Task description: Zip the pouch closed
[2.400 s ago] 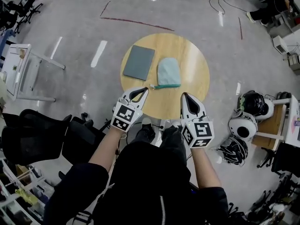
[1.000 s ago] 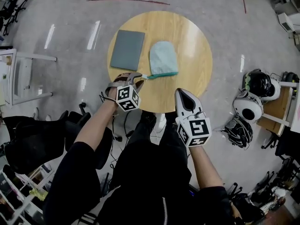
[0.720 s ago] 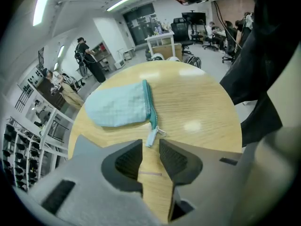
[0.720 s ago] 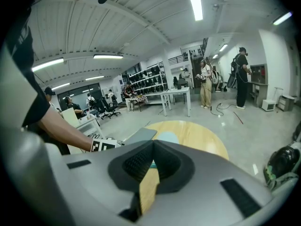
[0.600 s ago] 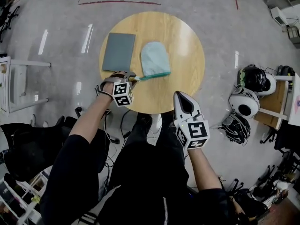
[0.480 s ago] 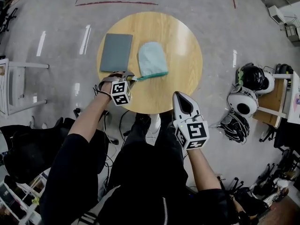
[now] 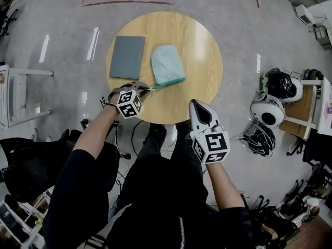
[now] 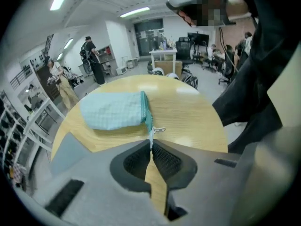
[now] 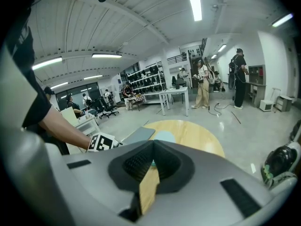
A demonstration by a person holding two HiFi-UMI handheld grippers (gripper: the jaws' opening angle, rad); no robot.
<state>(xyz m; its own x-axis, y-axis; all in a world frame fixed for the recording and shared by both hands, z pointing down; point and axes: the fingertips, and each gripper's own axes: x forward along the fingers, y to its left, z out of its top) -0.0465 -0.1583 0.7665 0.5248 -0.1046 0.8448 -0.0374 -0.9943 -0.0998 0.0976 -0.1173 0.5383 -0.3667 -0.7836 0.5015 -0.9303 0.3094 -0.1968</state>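
My left gripper (image 8: 151, 149) has just been closing, and its jaws are now all but together, pinching the white tail at the end of the zipper (image 8: 146, 110). The pouch (image 8: 113, 109) lies flat on the round table (image 7: 202, 45) just ahead of those tips. Its zipped edge runs straight away from them, and a grey pad (image 7: 127, 57) lies beyond it to the left. The metal pull (image 8: 159, 130) sits just past my left jaws, at the near end of the zipper, so I judge the whole run is not yet closed. My right gripper (image 9: 153, 149) is fully shut with nothing in it, hanging at the table's near edge, well apart from the pouch. So the anchoring hold is made, and taking the pull and drawing it along are still to do.
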